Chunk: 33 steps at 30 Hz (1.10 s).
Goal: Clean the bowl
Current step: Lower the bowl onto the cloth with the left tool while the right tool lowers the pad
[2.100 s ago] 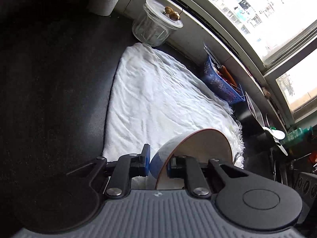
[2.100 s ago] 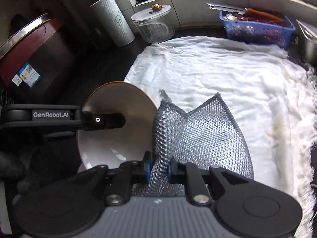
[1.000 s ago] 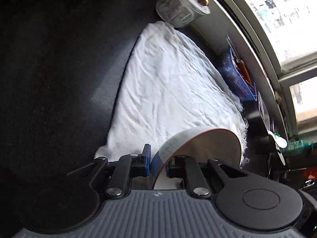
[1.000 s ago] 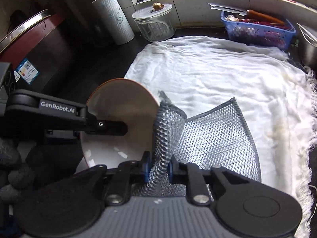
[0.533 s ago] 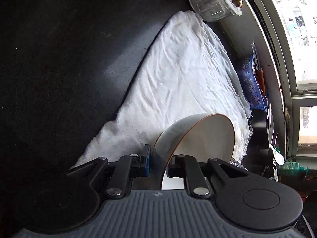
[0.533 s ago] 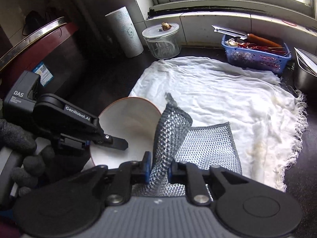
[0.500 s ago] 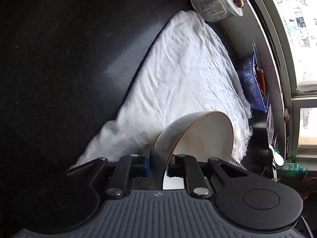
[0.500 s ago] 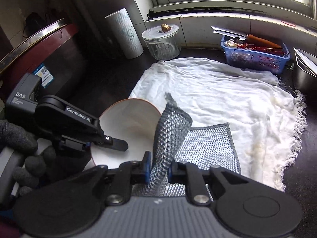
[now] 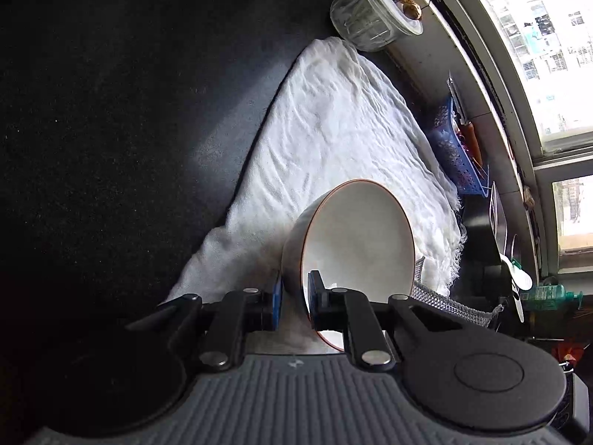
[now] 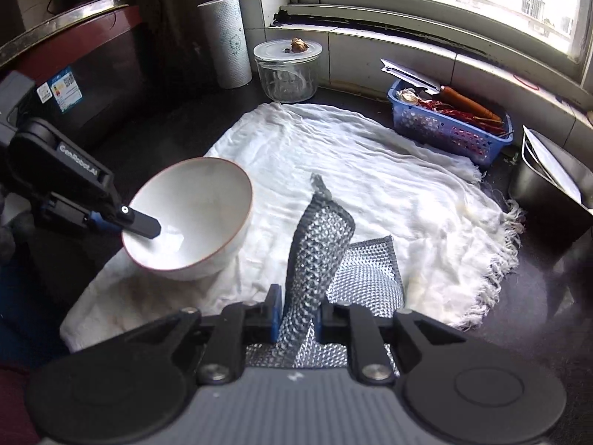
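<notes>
The left gripper [image 9: 294,298] pinches the bowl [image 10: 192,218] by its near rim, one finger inside and one outside, holding it tilted above the near left part of the white cloth [image 10: 370,193]. To its right, the right gripper [image 10: 298,309] is clamped narrow on a fold of silver mesh scrubber [image 10: 318,244], which stands up between the jaws, clear of the bowl. Far back sit a glass jar [image 10: 287,70], a paper roll [image 10: 226,44] and a blue basket [image 10: 444,129].

"GenRobot.AI" stands in white letters on the black arm of the left gripper [image 10: 141,227]. The sticker [image 10: 59,89] on the dark red appliance [image 10: 85,70] is too small to read.
</notes>
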### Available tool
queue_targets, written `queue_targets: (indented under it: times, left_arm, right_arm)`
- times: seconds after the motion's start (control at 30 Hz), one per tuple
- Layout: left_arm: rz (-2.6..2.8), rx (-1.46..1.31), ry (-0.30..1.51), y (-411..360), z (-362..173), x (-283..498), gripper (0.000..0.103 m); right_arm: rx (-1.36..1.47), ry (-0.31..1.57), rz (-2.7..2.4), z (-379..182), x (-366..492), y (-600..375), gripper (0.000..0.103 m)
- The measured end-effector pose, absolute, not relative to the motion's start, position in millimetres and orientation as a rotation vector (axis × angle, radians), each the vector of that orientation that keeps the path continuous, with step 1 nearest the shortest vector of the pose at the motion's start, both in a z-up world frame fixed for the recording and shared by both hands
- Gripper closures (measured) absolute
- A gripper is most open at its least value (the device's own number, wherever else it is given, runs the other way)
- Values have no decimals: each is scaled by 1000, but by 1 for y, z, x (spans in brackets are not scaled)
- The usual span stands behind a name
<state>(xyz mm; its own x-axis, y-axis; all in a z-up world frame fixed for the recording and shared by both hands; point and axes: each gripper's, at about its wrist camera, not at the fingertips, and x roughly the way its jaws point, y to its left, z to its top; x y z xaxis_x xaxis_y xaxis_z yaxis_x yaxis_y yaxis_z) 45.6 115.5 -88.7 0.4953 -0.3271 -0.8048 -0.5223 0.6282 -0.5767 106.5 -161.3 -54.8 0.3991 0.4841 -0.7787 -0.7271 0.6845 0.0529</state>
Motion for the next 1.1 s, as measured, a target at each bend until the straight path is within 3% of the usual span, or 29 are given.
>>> queue_targets:
  times: [0.1, 0.37, 0.5, 0.67, 0.73, 0.83, 1.1]
  left_arm:
    - [131, -900, 1061, 115, -80, 42, 90]
    - [127, -894, 1041, 116, -78, 40, 90]
    - [123, -899, 1037, 117, -78, 39, 90]
    - [117, -905, 1036, 117, -77, 38, 90]
    - [113, -901, 1037, 117, -77, 38, 90]
    - [112, -897, 1040, 117, -77, 38, 90]
    - [109, -882, 1038, 116, -74, 40, 90]
  right_arm:
    - [-394, 784, 772, -45, 100, -165, 98]
    - [-877, 370, 682, -12, 82, -160, 99]
    - [-1001, 341, 784, -21, 83, -154, 96]
    - [-901, 557, 931, -61, 88, -149, 80]
    - [-817, 647, 959, -71, 86, -151, 55]
    - [-688, 689, 965, -68, 80, -158, 41]
    - [-401, 765, 920, -42, 79, -182, 40]
